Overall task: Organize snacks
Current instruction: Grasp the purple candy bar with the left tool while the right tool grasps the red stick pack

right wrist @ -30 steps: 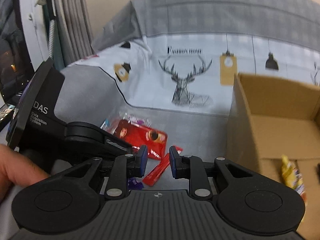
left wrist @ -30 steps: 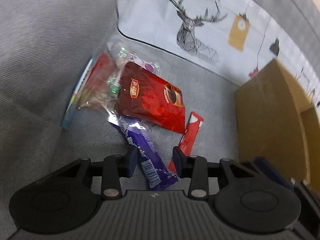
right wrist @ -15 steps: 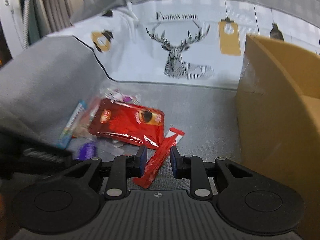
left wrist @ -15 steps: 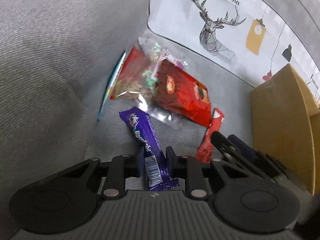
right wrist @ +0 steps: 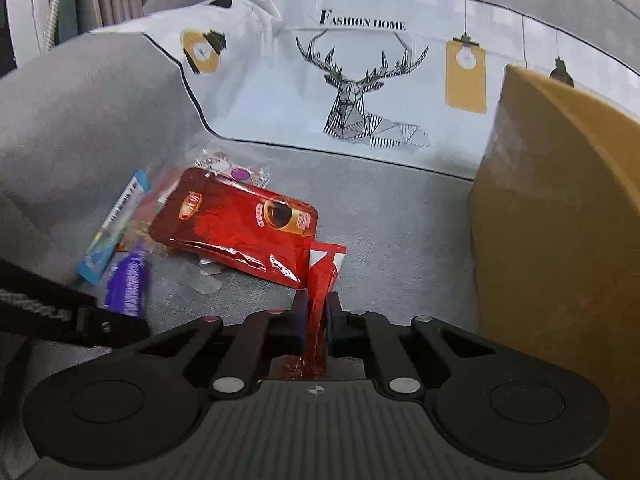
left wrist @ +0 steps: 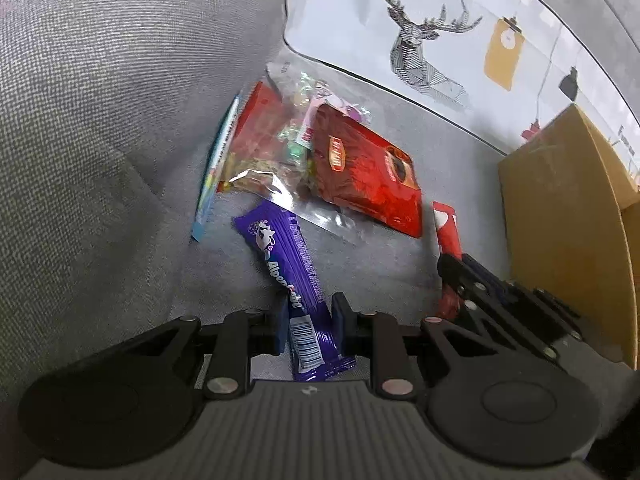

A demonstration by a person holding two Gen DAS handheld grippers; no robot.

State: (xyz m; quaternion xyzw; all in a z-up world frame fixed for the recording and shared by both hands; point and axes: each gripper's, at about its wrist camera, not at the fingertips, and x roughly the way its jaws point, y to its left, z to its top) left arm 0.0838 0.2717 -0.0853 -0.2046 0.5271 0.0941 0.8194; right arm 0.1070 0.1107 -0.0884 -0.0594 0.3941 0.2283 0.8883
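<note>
A pile of snacks lies on the grey sofa seat. My left gripper (left wrist: pixel 307 322) is shut on a purple chocolate bar (left wrist: pixel 288 268), which also shows in the right wrist view (right wrist: pixel 126 286). My right gripper (right wrist: pixel 317 312) is shut on a thin red stick pack (right wrist: pixel 320 300), which shows in the left wrist view (left wrist: pixel 447 232) too. A large red pouch (right wrist: pixel 236 220) (left wrist: pixel 364 172) lies just beyond both. A clear bag of mixed sweets (left wrist: pixel 272 148) and a blue strip packet (right wrist: pixel 114 228) lie at the pile's left.
A cardboard box (right wrist: pixel 560 240) (left wrist: pixel 568 220) stands on the seat at the right. A white deer-print cushion (right wrist: pixel 360 88) leans at the back. The grey armrest (left wrist: pixel 100 100) rises on the left. The right gripper's body (left wrist: pixel 500 304) shows beside the left one.
My left gripper has closed on the purple bar and drawn it clear of the pile. My right gripper has moved forward onto the red stick pack and closed on it.
</note>
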